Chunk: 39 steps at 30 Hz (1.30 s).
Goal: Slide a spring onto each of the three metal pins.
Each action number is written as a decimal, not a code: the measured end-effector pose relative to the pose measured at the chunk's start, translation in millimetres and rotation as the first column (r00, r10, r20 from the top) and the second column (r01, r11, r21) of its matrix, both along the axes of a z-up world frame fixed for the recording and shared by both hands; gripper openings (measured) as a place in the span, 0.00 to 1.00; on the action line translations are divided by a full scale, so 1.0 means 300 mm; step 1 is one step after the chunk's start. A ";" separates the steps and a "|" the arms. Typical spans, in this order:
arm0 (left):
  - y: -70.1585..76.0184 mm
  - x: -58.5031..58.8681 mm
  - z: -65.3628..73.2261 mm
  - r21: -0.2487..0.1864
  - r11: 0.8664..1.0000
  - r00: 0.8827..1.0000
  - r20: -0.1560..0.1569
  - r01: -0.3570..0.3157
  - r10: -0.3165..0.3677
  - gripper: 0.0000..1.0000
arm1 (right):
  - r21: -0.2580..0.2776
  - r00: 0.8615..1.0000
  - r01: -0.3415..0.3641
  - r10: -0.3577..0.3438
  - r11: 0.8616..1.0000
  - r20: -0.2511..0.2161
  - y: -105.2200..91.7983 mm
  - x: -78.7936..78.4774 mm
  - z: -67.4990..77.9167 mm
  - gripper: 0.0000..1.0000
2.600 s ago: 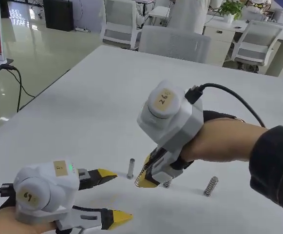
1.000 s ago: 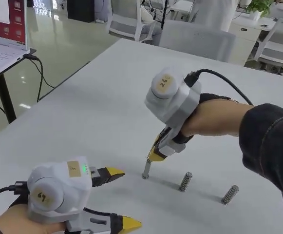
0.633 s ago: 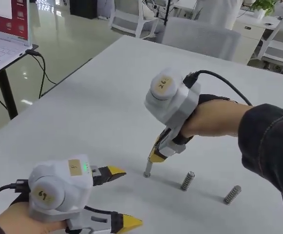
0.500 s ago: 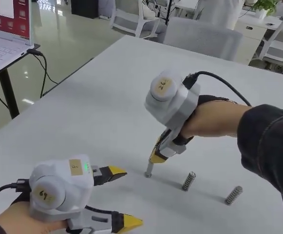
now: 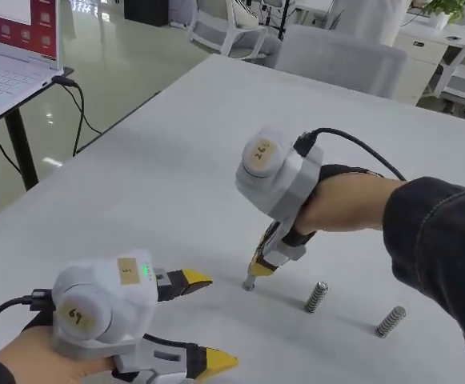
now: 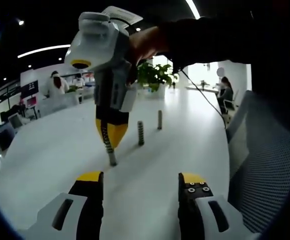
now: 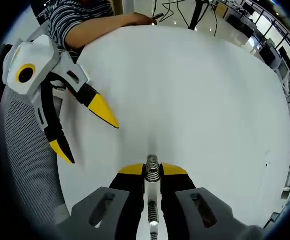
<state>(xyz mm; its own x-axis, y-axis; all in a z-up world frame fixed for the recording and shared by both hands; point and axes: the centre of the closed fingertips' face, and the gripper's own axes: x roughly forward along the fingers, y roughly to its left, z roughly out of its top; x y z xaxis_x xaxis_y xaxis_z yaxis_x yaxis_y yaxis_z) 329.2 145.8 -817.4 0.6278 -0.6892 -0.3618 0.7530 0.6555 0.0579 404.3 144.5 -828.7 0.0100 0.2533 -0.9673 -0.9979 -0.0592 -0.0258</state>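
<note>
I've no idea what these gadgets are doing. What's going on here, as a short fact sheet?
Surface: white table
Right gripper: shut on a spring, held over the pin
Left gripper: open, holding nothing, off to the side of that pin
Finished pins: one and another, each wearing a spring
Left to do: seat the third spring

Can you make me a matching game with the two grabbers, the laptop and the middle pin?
1. yellow-tipped left gripper
2. yellow-tipped right gripper
3. open red-screened laptop
4. middle metal pin wearing a spring

A. standing upright on the white table
B. open, holding nothing
C. on a dark-legged side desk left of the table
D. shut on a thin metal coil spring

Pairs: 1-B, 2-D, 3-C, 4-A
</note>
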 end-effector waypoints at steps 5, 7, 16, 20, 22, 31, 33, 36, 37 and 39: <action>0.002 0.000 -0.002 0.001 1.000 1.000 -0.002 -0.004 0.004 0.55 | -0.012 1.000 -0.004 0.004 1.000 -0.008 0.003 -0.003 -0.021 0.09; 0.003 -0.001 -0.003 0.002 1.000 1.000 -0.004 -0.006 0.006 0.55 | -0.018 1.000 -0.004 0.004 1.000 -0.013 0.003 -0.006 -0.032 0.09; 0.012 -0.001 -0.006 0.001 1.000 1.000 -0.008 -0.018 0.018 0.54 | -0.033 1.000 -0.012 0.011 0.999 -0.024 0.003 -0.012 -0.067 0.09; 0.012 0.000 -0.007 -0.001 1.000 1.000 -0.010 -0.021 0.021 0.54 | -0.037 1.000 -0.011 0.010 0.999 -0.029 0.000 -0.014 -0.082 0.09; 0.012 0.000 -0.008 -0.001 1.000 1.000 -0.010 -0.022 0.022 0.54 | -0.039 1.000 -0.010 0.009 0.999 -0.030 -0.001 -0.015 -0.088 0.09; 0.016 -0.002 -0.010 0.000 1.000 1.000 -0.012 -0.027 0.027 0.54 | -0.034 0.999 -0.008 0.007 0.999 -0.036 0.000 -0.018 -0.101 0.09; 0.017 -0.002 -0.011 0.002 1.000 1.000 -0.013 -0.027 0.027 0.54 | -0.032 0.999 -0.013 0.012 0.999 -0.034 0.000 -0.020 -0.105 0.10; 0.015 -0.003 -0.012 0.003 1.000 1.000 -0.013 -0.025 0.025 0.54 | -0.028 0.999 -0.015 0.014 0.999 -0.032 -0.002 -0.020 -0.107 0.11; 0.014 -0.004 -0.012 0.003 1.000 1.000 -0.013 -0.025 0.025 0.54 | -0.025 0.999 -0.014 0.013 1.000 -0.032 -0.003 -0.019 -0.107 0.12; 0.013 -0.004 -0.014 0.005 1.000 1.000 -0.015 -0.024 0.024 0.54 | -0.022 0.999 -0.013 0.013 1.000 -0.029 -0.005 -0.018 -0.106 0.13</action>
